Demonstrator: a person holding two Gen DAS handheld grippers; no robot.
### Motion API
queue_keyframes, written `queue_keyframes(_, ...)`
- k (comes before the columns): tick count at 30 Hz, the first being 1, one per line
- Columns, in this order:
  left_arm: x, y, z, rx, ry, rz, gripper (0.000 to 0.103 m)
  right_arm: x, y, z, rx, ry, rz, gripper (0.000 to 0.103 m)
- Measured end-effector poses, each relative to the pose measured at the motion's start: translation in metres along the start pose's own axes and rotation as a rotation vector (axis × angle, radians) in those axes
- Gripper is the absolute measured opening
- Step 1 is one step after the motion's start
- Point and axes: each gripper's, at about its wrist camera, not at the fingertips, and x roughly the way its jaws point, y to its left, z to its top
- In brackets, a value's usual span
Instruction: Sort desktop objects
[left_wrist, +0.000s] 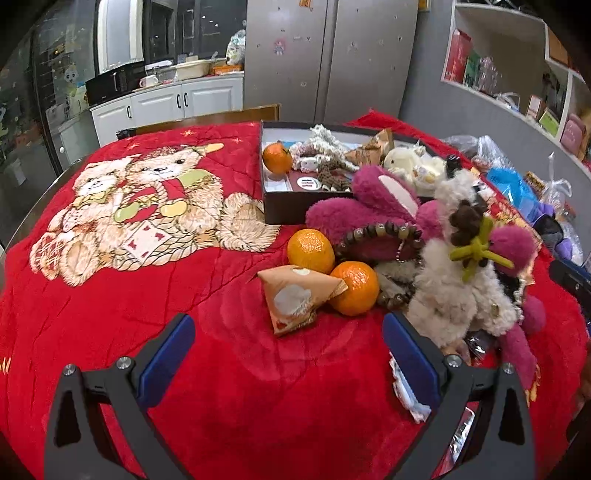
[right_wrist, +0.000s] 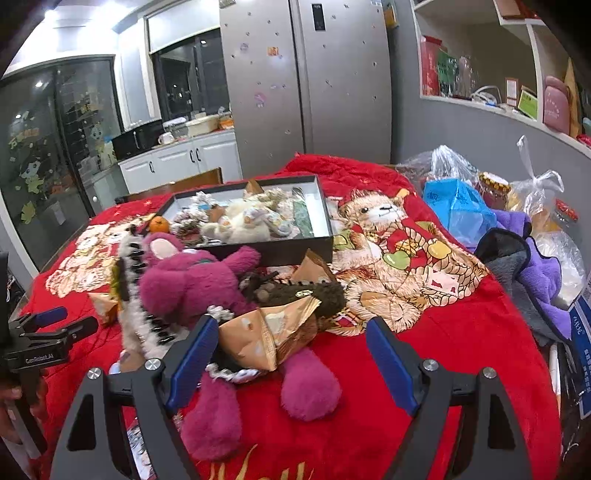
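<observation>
Your box at twelve o'clock is half filled; oranges, packets and plush toys remain outside. Both grippers' fingers are spread, holding nothing.

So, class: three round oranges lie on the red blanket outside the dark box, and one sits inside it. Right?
Not quite: only two round oranges lie on the red blanket outside the dark box; one sits inside, as the left wrist view shows.

Left gripper and right gripper both angled downward, jaws spread wide, nothing between them.
</observation>
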Motion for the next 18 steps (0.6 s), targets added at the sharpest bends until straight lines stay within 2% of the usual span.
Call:
queue_keyframes(6,0.029,-0.006,0.012,0.028,0.030,-0.012,0.102,0.033,-0.014,0.009,0.042,0.071,-0.043,0.084)
queue_keyframes(11,0.044,-0.009,0.011,0.041,0.044,-0.040,0.102,0.066,-0.028,0.002,0.113,0.142,-0.009,0.084)
queue_keyframes(14,0.054,-0.006,0.009,0.027,0.075,-0.073,0.102,0.077,-0.031,-0.004,0.155,0.149,0.043,0.084)
queue_keyframes(18,0.056,-0.007,0.009,0.031,0.072,-0.064,0.102,0.087,-0.031,-0.004,0.159,0.164,0.039,0.084)
